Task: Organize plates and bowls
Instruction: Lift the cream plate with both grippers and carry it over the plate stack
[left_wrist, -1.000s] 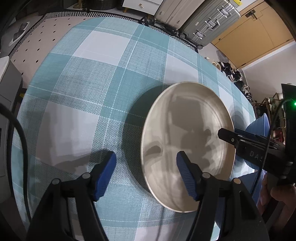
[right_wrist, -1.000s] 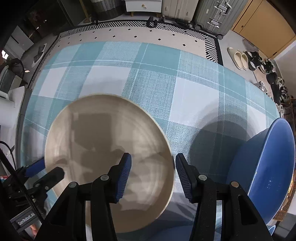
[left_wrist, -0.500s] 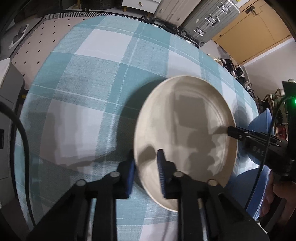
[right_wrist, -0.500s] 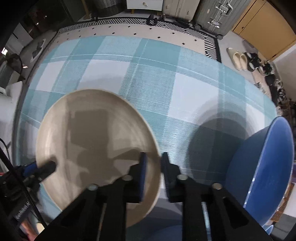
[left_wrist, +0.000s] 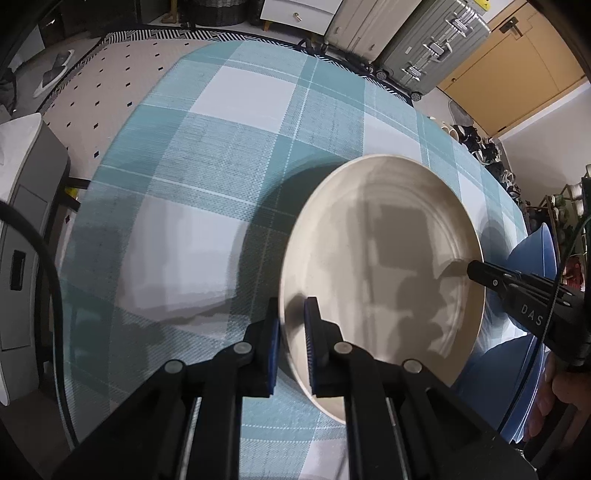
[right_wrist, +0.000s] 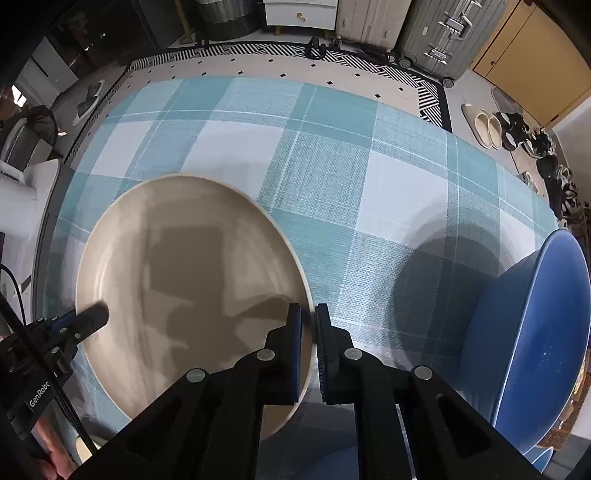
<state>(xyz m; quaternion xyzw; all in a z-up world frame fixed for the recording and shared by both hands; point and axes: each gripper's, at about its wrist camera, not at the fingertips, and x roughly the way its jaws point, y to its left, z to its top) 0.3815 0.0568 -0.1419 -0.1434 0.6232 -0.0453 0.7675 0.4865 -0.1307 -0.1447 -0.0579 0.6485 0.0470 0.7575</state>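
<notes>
A large beige plate (left_wrist: 388, 258) sits over the teal checked tablecloth (left_wrist: 221, 155) and casts a wide shadow on its left. My left gripper (left_wrist: 291, 323) has the plate's near-left rim between its blue pads; the jaws are closing and the pads press on the rim. In the right wrist view the same plate (right_wrist: 184, 277) lies to the left, and my right gripper (right_wrist: 308, 317) is shut on its right rim. Each gripper also shows in the other view: the right gripper (left_wrist: 476, 271) and the left gripper (right_wrist: 98, 314), on opposite edges of the plate.
A deep blue bowl (right_wrist: 535, 332) stands on the right of the table, close to the plate's right edge, with more blue dishware (left_wrist: 517, 373) at the near right. Suitcases (left_wrist: 424, 40), a patterned rug (right_wrist: 332, 62) and shoes lie beyond the table. A grey cabinet (left_wrist: 26, 221) stands left.
Both grippers went from wide open to closed on opposite rims of the beige plate. The plate's shadow on the cloth has grown wider.
</notes>
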